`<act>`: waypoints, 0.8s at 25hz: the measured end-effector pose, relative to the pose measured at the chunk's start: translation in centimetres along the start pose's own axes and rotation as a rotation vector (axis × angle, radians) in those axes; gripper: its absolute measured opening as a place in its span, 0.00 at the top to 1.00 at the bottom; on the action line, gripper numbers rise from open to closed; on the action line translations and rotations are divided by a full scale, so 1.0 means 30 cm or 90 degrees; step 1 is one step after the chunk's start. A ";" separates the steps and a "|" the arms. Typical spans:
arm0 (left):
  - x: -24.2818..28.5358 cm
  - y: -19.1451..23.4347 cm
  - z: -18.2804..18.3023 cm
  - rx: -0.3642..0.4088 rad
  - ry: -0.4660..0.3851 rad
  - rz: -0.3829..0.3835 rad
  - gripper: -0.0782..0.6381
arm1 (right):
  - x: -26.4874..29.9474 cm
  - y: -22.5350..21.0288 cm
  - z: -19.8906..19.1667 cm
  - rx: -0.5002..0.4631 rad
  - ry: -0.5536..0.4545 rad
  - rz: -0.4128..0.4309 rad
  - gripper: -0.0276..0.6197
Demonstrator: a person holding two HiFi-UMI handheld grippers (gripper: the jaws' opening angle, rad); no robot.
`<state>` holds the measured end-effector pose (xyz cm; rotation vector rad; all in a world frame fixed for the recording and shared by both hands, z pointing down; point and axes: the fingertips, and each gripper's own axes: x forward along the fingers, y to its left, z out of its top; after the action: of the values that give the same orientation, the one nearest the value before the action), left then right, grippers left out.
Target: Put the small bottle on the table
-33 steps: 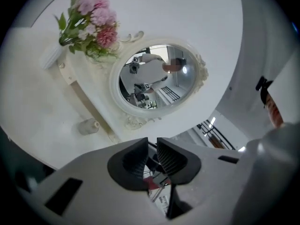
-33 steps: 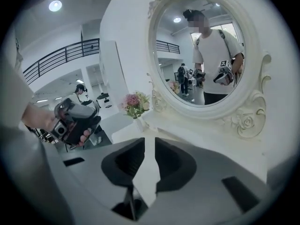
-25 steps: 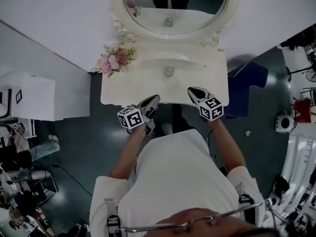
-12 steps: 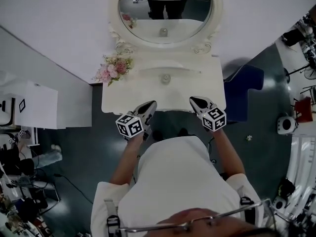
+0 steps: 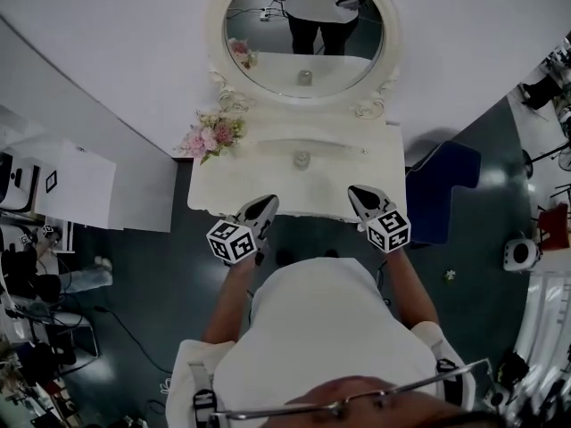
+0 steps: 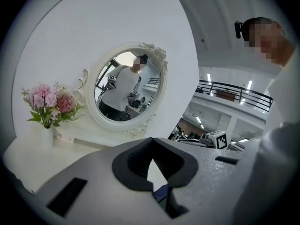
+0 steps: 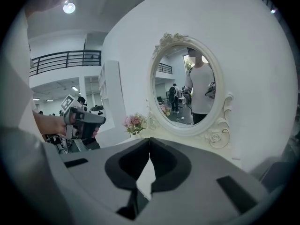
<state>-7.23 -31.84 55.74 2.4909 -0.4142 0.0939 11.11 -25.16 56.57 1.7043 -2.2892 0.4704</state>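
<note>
A small pale bottle (image 5: 302,159) stands at the middle of the white dressing table (image 5: 219,190), below the oval mirror (image 5: 303,34). Both grippers hover at the table's front edge, well short of the bottle. My left gripper (image 5: 264,205) is to the bottle's near left, my right gripper (image 5: 359,193) to its near right. In the left gripper view the left gripper (image 6: 151,142) has its jaws closed together with nothing between them. The right gripper (image 7: 149,142) looks the same in its own view. The bottle does not show in either gripper view.
A vase of pink flowers (image 5: 211,135) stands on the table's back left corner, also visible as flowers (image 6: 46,104) and flowers (image 7: 134,122). A dark blue seat (image 5: 446,185) sits right of the table, and a white cabinet (image 5: 71,194) stands to the left.
The head view has shifted, so more of the mirror shows and the table sits lower in the picture. Both grippers stay at the table's front edge.
</note>
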 end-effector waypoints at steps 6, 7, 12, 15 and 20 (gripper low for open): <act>0.031 -0.039 0.001 0.025 -0.002 0.006 0.89 | -0.012 -0.025 0.001 -0.009 -0.003 0.004 0.95; 0.034 -0.044 -0.003 0.028 -0.001 0.005 0.89 | -0.012 -0.025 -0.001 -0.010 -0.006 0.007 0.95; 0.037 -0.058 -0.016 0.028 -0.002 0.010 0.89 | -0.013 -0.013 0.006 -0.014 -0.020 0.022 0.95; 0.036 -0.057 -0.021 0.023 -0.003 0.011 0.89 | -0.008 -0.006 0.011 -0.019 -0.022 0.027 0.95; 0.036 -0.054 -0.039 0.017 0.000 0.014 0.89 | -0.009 -0.005 0.003 -0.018 -0.020 0.030 0.95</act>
<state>-5.67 -30.20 55.96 2.5126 -0.4429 0.1089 11.31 -25.00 56.40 1.6588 -2.3523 0.4210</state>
